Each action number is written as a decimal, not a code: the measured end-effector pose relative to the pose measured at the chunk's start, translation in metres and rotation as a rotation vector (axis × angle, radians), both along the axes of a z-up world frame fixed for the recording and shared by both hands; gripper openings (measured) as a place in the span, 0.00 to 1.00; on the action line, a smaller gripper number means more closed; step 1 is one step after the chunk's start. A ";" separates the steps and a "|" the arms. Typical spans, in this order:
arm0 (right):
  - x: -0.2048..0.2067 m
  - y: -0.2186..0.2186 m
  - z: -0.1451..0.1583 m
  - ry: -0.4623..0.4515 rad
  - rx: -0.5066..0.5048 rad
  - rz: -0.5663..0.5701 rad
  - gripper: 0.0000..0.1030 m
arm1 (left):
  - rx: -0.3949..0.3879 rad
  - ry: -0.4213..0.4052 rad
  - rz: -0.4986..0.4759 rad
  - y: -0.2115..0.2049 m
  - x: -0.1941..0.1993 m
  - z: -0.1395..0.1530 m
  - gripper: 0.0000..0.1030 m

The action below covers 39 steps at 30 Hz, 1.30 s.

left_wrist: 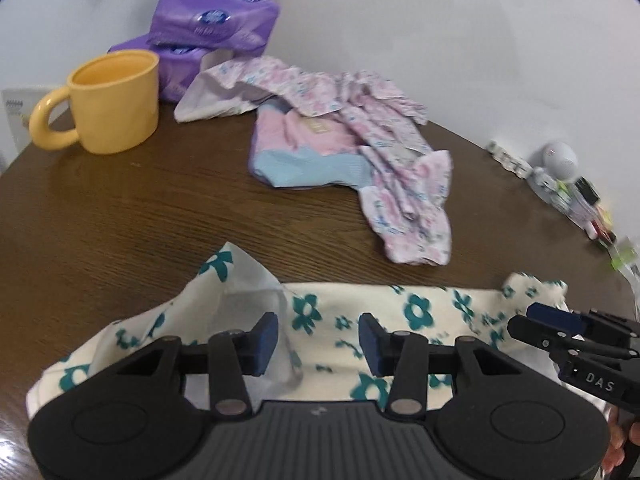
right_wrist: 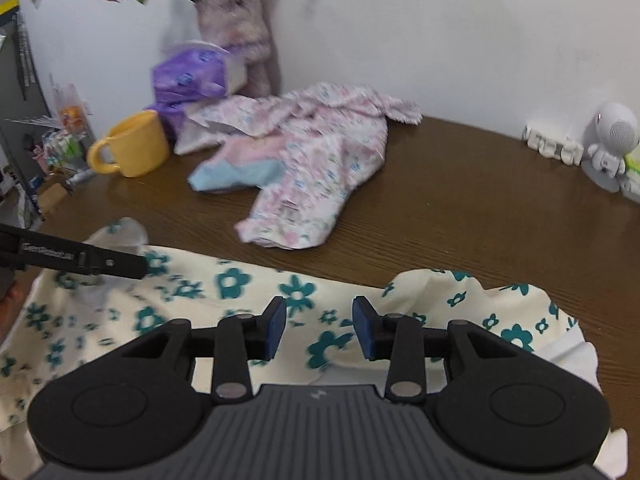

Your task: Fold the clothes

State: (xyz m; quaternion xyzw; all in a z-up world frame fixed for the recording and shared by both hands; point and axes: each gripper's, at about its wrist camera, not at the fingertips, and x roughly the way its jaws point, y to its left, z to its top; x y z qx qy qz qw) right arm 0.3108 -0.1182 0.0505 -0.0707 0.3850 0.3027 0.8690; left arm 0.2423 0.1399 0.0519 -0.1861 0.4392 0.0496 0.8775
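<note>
On the brown wooden table (left_wrist: 120, 216), a yellow mug (left_wrist: 114, 100) sits at ten o'clock in the left wrist view, purple tissue packs (left_wrist: 208, 28) behind it and a heap of pink floral clothes (left_wrist: 340, 128) at one o'clock. The cream garment with teal flowers (left_wrist: 340, 320) lies at six o'clock, under both tools. The left gripper (left_wrist: 319, 342) and the right gripper (right_wrist: 319, 330) each stand with blue pads parted above the cloth, holding nothing.
</note>
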 end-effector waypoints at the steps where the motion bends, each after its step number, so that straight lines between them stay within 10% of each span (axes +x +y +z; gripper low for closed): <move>1: 0.006 0.000 -0.005 0.005 0.001 -0.009 0.36 | 0.000 0.004 0.011 0.001 0.003 -0.004 0.41; 6: 0.025 -0.002 -0.023 -0.010 0.027 -0.035 0.36 | -0.013 -0.013 0.030 0.006 0.014 -0.016 0.35; 9: 0.033 -0.005 -0.031 0.003 0.043 -0.047 0.36 | -0.010 -0.028 -0.009 0.004 0.017 -0.020 0.02; 18: 0.035 -0.010 -0.040 -0.035 0.080 -0.057 0.36 | -0.038 -0.196 -0.029 0.021 0.010 -0.013 0.02; 30: 0.019 -0.001 -0.046 -0.159 0.005 -0.029 0.40 | -0.116 -0.200 -0.005 0.036 0.017 -0.033 0.04; 39: 0.015 0.000 -0.050 -0.197 -0.018 -0.017 0.40 | 0.034 -0.218 -0.041 0.020 0.012 -0.036 0.01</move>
